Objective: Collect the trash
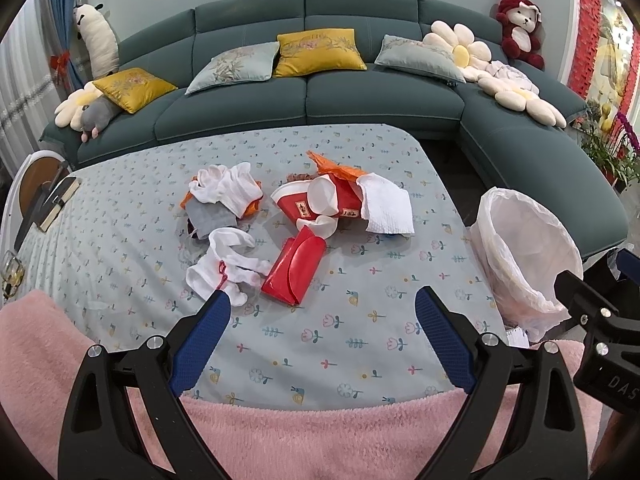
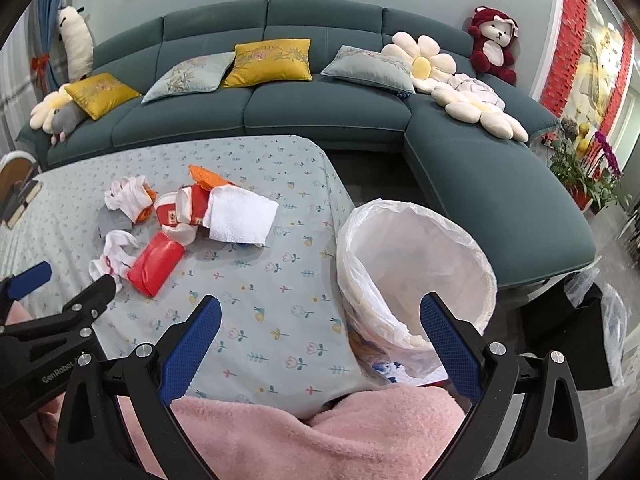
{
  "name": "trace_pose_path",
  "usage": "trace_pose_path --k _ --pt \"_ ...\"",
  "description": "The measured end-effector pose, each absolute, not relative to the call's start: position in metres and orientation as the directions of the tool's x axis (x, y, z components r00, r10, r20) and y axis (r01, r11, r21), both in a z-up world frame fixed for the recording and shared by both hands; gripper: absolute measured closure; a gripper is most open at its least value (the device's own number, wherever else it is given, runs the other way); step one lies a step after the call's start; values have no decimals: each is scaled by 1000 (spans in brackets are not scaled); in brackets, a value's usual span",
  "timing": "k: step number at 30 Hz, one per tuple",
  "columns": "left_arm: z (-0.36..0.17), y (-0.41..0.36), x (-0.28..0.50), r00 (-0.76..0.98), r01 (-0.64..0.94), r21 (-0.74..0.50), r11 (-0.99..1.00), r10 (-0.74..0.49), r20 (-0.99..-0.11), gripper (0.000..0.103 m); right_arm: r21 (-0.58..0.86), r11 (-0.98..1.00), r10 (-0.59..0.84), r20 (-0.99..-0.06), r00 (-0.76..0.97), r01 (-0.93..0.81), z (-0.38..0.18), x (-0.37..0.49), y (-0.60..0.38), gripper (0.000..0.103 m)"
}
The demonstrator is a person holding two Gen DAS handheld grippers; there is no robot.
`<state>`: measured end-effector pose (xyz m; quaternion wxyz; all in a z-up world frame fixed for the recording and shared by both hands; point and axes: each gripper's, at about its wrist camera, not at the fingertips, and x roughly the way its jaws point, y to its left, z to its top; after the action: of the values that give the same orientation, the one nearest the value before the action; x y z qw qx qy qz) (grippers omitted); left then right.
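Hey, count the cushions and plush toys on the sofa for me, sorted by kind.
Yellow cushions: 2
Pale blue-grey cushions: 2
Flower-shaped cushions: 3
Plush toys: 3 (red bear, white long one, grey one)
Total: 10

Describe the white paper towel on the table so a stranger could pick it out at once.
Start at the table with the flowered cloth in front of the teal sofa and find the pile of litter at its middle. The paper towel lies at the pile's right end, nearest the lined bin. Unlike the crumpled white socks, it is a flat, dimpled sheet draped over the red cups.
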<state>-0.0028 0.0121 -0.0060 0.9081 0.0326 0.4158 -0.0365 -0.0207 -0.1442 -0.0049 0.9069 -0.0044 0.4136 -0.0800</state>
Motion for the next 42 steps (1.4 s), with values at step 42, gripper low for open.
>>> trace_pose_path --k 42 --pt "-130 175 141 390 -99 -85 991 -40 -920 17 32 999 12 -859 512 30 -97 128 16 16"
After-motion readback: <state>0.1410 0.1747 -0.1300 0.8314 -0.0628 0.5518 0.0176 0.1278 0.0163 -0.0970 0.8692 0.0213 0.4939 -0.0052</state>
